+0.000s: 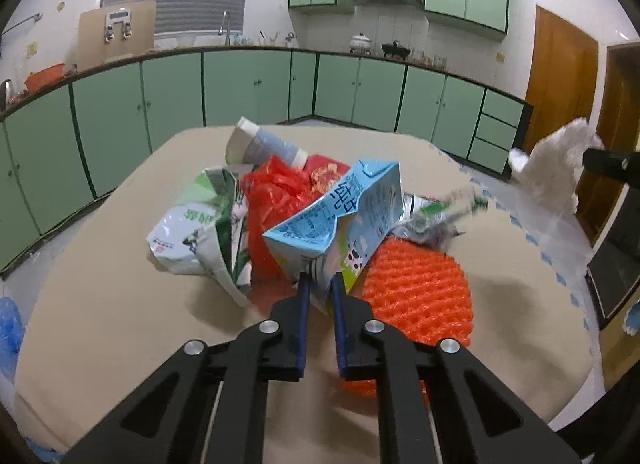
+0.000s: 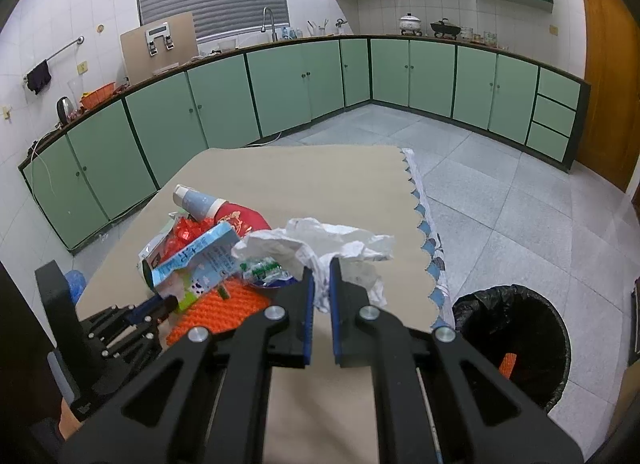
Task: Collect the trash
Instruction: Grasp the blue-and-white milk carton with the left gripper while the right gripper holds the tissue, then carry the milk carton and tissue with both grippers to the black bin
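a: so, how do the two tools sit?

b: both tilt downward over the beige table [image 1: 120, 304]. the left gripper [image 1: 320, 278] reaches into the pile from the bottom centre of its view, jaws clenched on the lower edge of the crushed blue milk carton [image 1: 344, 208]. the right gripper [image 2: 322, 264] is held up over the table, jaws pinched tight on a crumpled white plastic bag [image 2: 320, 240] that bunches out above its tips.

a: count the trash for me.

b: one blue milk carton, one green-and-white carton [image 1: 192, 232] flattened to its left, one red plastic bag [image 1: 272, 200] between them, one orange foam net [image 1: 416, 292] lying flat at lower right of the pile, one pale tube-shaped bottle [image 1: 264, 144] at the far side, one red packet [image 1: 324, 172] beside it, and one green-and-white wrapper [image 1: 440, 208] on the right. add the white bag in the right tool. two grippers in all.

a: what does one camera catch that the other misses?

b: the right wrist view shows a bin with a black liner [image 2: 516, 340] on the grey floor at lower right, just off the table's edge, with something orange inside it. the left view has no sight of that bin. the right view also shows the left gripper [image 2: 168, 302] from the side at lower left, nose against the blue carton [image 2: 196, 260]. the left view, in turn, catches the white bag [image 1: 552, 168] hanging at its right edge from a dark tip, and a blue crumpled thing [image 1: 10, 328] at far left, too blurred to identify.
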Action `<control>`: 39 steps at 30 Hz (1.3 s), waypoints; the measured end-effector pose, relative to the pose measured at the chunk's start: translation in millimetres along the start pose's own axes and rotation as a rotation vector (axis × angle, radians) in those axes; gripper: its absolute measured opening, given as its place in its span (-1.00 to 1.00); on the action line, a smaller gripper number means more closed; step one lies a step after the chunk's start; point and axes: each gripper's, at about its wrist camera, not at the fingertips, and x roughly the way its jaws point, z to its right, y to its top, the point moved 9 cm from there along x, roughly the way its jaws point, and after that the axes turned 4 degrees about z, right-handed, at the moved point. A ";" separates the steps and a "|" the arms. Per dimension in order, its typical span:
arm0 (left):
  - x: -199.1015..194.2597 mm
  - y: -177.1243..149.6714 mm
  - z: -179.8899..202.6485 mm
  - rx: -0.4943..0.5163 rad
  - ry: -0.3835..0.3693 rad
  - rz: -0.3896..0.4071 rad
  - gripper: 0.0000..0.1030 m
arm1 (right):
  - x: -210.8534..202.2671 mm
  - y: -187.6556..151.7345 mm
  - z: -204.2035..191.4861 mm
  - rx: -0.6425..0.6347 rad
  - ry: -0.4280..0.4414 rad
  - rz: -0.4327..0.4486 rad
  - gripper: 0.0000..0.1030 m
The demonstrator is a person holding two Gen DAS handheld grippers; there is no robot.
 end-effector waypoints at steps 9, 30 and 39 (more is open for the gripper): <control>-29.9 17.7 1.8 0.003 0.014 0.055 -0.82 | -4.6 3.1 -1.0 -0.011 0.005 0.006 -0.88; -110.6 91.8 33.2 0.043 -0.011 0.210 -0.85 | -49.9 19.1 5.0 0.010 0.023 0.079 -0.88; -118.3 106.5 53.8 0.064 -0.041 0.228 -0.86 | -67.8 23.7 10.2 0.017 0.018 0.107 -0.88</control>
